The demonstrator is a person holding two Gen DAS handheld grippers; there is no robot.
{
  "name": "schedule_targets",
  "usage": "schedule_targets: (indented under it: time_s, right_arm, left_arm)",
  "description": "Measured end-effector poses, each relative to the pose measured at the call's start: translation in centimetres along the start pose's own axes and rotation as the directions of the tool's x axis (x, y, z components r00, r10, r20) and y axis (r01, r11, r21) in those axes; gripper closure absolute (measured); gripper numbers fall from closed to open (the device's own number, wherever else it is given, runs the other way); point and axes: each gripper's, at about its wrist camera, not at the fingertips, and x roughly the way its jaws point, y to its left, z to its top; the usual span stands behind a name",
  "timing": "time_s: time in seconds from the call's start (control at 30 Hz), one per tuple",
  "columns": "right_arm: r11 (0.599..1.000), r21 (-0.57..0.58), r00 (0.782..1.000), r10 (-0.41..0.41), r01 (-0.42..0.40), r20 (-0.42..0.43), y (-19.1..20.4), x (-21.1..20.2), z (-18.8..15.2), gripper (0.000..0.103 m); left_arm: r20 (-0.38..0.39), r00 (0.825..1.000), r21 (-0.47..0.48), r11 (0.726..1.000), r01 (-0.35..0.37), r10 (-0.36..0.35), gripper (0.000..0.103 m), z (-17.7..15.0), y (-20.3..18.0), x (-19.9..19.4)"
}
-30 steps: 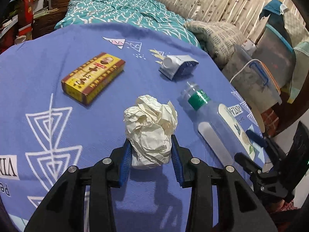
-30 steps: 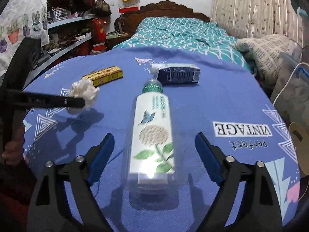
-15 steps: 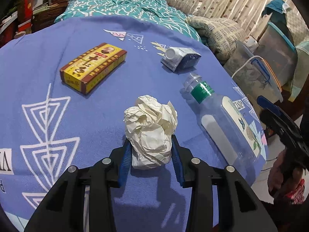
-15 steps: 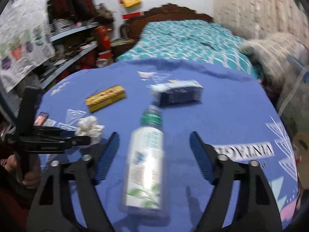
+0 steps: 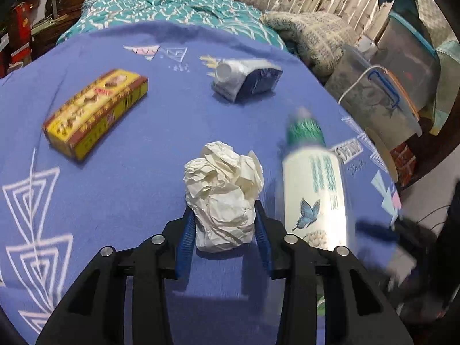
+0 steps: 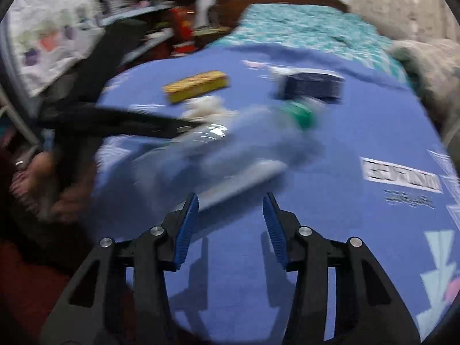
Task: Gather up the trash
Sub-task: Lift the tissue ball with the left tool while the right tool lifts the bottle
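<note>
My left gripper (image 5: 224,210) is shut on a crumpled white paper ball (image 5: 224,189), held just above the blue tablecloth (image 5: 129,201). To its right, blurred, lies a clear plastic bottle (image 5: 314,189) with a green cap and a butterfly label. In the right wrist view the bottle (image 6: 230,149) lies slantwise just beyond my right gripper (image 6: 230,195). Those jaws are closing, with only cloth between the pads. The left gripper (image 6: 115,120) and the paper ball (image 6: 207,106) show beyond the bottle.
A yellow box (image 5: 95,115) and a blue-and-white carton (image 5: 247,79) lie farther back on the cloth. A bed with a teal cover (image 5: 172,3) stands behind, and plastic storage bins (image 5: 382,92) stand at the right. A person's hand (image 6: 28,178) holds the left tool.
The right jaws have narrowed a lot. The bottle has rolled and swung from between them to slantwise ahead of the tips. The left gripper keeps the paper ball and has shifted toward the bottle.
</note>
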Motion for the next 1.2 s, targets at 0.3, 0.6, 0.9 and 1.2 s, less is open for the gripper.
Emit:
schedule_targets:
  time_s: [0.3,0.6,0.9,1.2]
  right_arm:
    - [1.000,-0.009,1.000,-0.009,0.009,0.026,-2.9,-0.3,0.7,0.047]
    - [0.990,-0.066,0.993,0.121,-0.122,-0.008,2.0,5.0,1.3,0.045]
    - [0.975,-0.064,0.975,0.217,-0.214,0.053,3.0,4.4,5.2,0.039]
    - [1.000,-0.006,0.981,-0.007,0.008,0.195,-7.4,-1.8,7.6,0.017]
  left_arm:
    - [0.054,0.998,-0.055,0.998,-0.018,0.021,0.065,0.4,2.5,-2.7]
    - [0.132,0.989,-0.140,0.989,-0.049,0.068,0.065,-0.4,5.7,-7.2]
    - [0.184,0.978,-0.174,0.983,-0.067,0.099,0.065,-0.4,6.7,-10.1]
    - [0.137,0.989,-0.146,0.989,-0.035,0.056,0.065,-0.9,5.4,-8.2]
